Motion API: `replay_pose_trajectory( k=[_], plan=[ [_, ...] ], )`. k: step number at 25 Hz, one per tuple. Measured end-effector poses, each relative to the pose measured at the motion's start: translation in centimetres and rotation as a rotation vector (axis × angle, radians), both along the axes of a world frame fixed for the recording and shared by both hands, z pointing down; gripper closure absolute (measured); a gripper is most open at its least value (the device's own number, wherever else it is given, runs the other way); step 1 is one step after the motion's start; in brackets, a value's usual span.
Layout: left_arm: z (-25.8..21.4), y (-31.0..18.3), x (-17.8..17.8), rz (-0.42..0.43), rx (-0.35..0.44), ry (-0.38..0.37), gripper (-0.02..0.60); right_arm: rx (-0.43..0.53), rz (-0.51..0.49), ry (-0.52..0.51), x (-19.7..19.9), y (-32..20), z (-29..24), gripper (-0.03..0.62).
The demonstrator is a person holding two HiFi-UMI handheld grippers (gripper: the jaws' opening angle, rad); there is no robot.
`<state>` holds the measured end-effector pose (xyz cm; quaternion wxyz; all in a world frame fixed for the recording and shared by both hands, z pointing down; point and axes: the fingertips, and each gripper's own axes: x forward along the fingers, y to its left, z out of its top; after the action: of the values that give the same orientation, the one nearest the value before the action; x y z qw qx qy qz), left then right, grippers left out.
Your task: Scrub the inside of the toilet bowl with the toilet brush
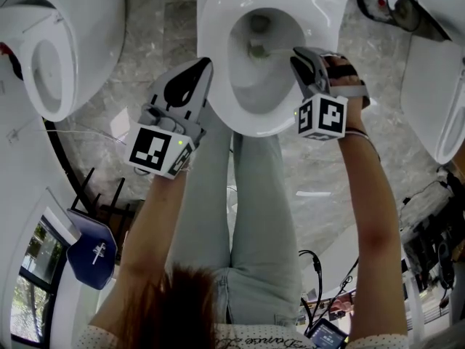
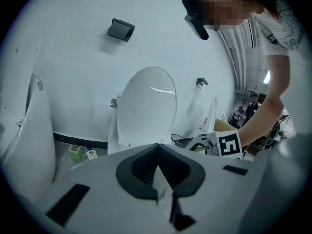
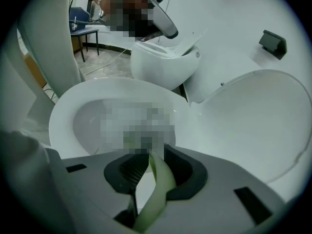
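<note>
The white toilet bowl (image 1: 218, 20) lies open at the top of the head view, its lid (image 2: 148, 106) raised against the wall. My right gripper (image 1: 296, 51) is over the bowl's right rim, shut on the pale green brush handle (image 3: 158, 182). The brush head (image 1: 256, 48) reaches down inside the bowl near the drain. In the right gripper view the handle runs out between the jaws toward the bowl (image 3: 68, 116); a mosaic patch hides the brush end. My left gripper (image 1: 205, 65) hangs just outside the bowl's left rim, shut with nothing in it (image 2: 158, 167).
Other white toilets stand at the left (image 1: 58, 42) and right (image 1: 436, 86). The person's legs (image 1: 247, 195) stand right before the bowl. A blue chair (image 1: 91, 249) and cables lie lower left. Small bottles (image 2: 78, 152) sit on the floor by the wall.
</note>
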<state>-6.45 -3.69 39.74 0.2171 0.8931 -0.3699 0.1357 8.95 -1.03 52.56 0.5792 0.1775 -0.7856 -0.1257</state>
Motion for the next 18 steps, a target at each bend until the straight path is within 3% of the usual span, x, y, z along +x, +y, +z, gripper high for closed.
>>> replay_pose_trajectory(
  k=[18],
  plan=[
    [-0.5, -0.4, -0.6, -0.006, 0.012, 0.018, 0.578, 0.061, 0.026, 0.088, 3.1, -2.9, -1.2, 0.485]
  ],
)
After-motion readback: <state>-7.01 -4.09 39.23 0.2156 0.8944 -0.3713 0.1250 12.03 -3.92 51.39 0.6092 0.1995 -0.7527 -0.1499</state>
